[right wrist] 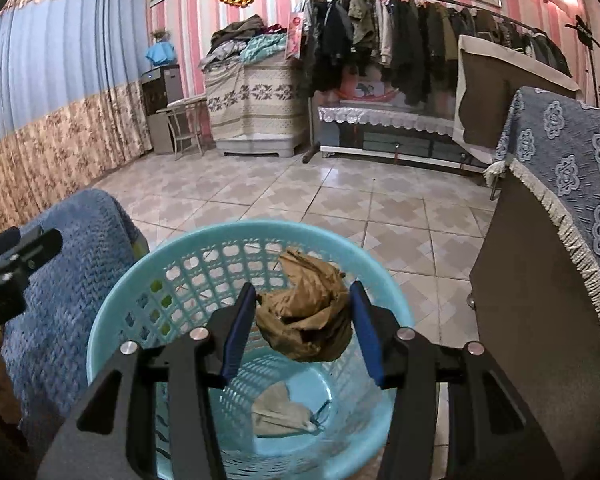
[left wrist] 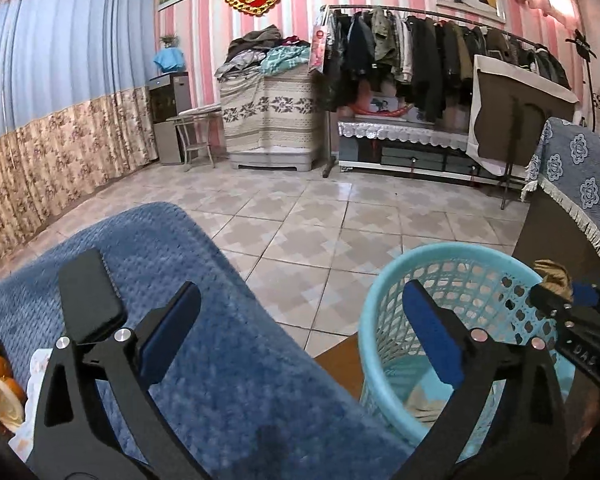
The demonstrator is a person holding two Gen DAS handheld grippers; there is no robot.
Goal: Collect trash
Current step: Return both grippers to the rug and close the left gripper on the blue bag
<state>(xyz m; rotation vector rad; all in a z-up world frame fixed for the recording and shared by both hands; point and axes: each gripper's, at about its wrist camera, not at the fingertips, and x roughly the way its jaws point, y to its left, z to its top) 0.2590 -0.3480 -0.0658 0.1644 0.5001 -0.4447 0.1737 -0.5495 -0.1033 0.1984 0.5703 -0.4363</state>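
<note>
Floor (right wrist: 340, 200): patterned beige tiles.
On it: a turquoise lattice basket (right wrist: 140, 292) stands upright.
Basket bottom: a flattened brownish scrap (right wrist: 280, 412), possibly paper.
Beside it: a blue knitted cover (left wrist: 204, 280) over furniture.

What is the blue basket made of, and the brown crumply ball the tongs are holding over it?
The basket looks like moulded plastic: smooth, slightly shiny turquoise, with a regular lattice of holes in its wall. The brown ball looks like crumpled paper, perhaps a paper bag: matte, with sharp creases and folds that hold their shape. The right tongs grip it between blue pads that look rubbery, though that is hard to tell.
</note>
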